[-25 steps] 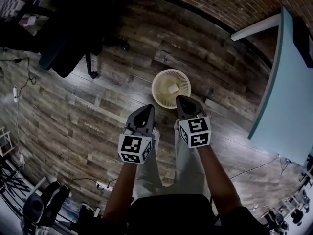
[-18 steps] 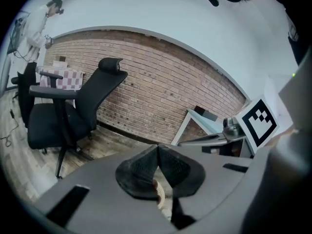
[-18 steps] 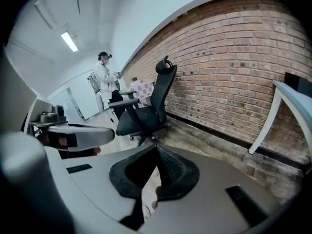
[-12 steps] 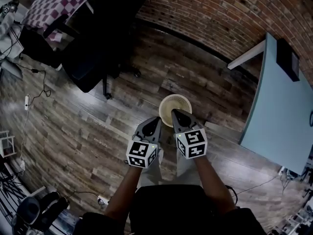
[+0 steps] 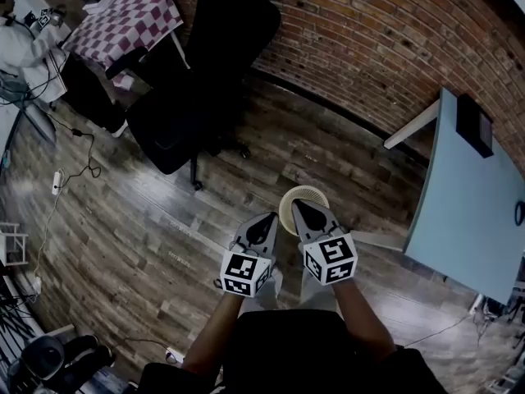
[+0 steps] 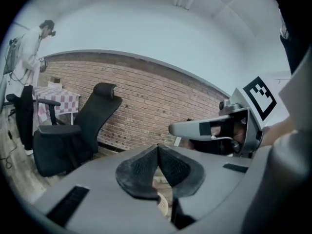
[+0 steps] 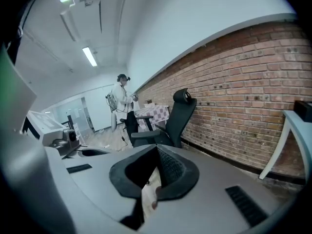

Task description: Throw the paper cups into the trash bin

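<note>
In the head view the cream trash bin (image 5: 305,191) stands on the wood floor, and only its far rim shows beyond both gripper tips. My left gripper (image 5: 267,218) is shut with nothing between its pads, just left of the bin. My right gripper (image 5: 301,206) is shut too and covers the bin's mouth. In the left gripper view my left gripper (image 6: 157,147) has its pads pressed together, with a bit of the bin's lattice rim (image 6: 163,204) below them. The right gripper (image 7: 157,149) is likewise closed in its own view. No paper cup is in sight.
A black office chair (image 5: 193,113) stands at the far left near a checkered table (image 5: 123,23). A light blue table (image 5: 472,203) runs along the right, and a brick wall (image 5: 369,39) closes the back. Cables (image 5: 57,179) lie on the floor at left. A person (image 7: 122,99) stands far off.
Both grippers have risen, staying shut and side by side. The view has tipped up toward the wall; the bin looks smaller, and its inside with the white piece is now covered.
</note>
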Available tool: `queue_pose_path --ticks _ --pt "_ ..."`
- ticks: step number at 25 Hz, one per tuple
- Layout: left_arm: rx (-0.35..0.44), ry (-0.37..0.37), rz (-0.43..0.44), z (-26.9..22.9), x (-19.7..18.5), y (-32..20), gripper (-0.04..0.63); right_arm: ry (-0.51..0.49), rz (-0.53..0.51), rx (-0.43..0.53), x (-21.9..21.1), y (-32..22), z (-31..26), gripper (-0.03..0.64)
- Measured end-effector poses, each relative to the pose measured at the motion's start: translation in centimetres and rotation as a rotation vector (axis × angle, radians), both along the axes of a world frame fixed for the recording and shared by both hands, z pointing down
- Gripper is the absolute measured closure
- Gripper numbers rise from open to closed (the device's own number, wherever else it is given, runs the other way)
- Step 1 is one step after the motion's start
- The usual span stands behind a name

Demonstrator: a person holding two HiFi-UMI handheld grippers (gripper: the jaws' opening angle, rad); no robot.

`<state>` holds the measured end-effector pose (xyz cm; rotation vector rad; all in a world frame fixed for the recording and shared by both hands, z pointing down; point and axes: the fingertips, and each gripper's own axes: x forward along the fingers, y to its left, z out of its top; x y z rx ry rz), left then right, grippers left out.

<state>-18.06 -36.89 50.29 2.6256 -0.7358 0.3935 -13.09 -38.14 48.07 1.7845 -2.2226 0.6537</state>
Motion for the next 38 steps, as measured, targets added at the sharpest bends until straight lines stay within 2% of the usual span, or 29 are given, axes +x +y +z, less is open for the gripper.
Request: queue_pose_path --ticks 5,10,14,17,23,30,38 --pt "0.062 0.043 0.028 -3.9 -1.4 -1.2 0.592 -0.002 0.013 0.065 -1.0 0.0 -3.5 0.614" --pt "0.122 0.106 0.035 -7.0 -1.9 -2.3 0.592 -0.013 0.05 0.08 -1.0 0.3 -4.7 0.614" --pt "0.16 0.107 0.049 -8.0 -1.4 -2.4 0.592 -0.014 0.056 0.094 -0.8 0.8 -5.2 0.614" --pt "0.165 0.123 0.027 -8.9 -1.2 -1.7 0.592 -0.016 0.053 0.106 -0.1 1.7 -6.0 0.614" --pt "0.184 0.148 0.027 -10.9 1.2 1.3 0.592 -0.03 0.068 0.149 2.8 4.9 -8.2 0.614" --pt "0.212 0.159 -0.017 -12.2 3.0 5.4 0.592 -0.032 0.038 0.182 4.5 9.4 -9.3 0.614" --pt "0.251 0.166 -0.024 -13.9 5.1 10.9 0.592 -0.032 0.031 0.229 6.8 15.0 -11.2 0.614"
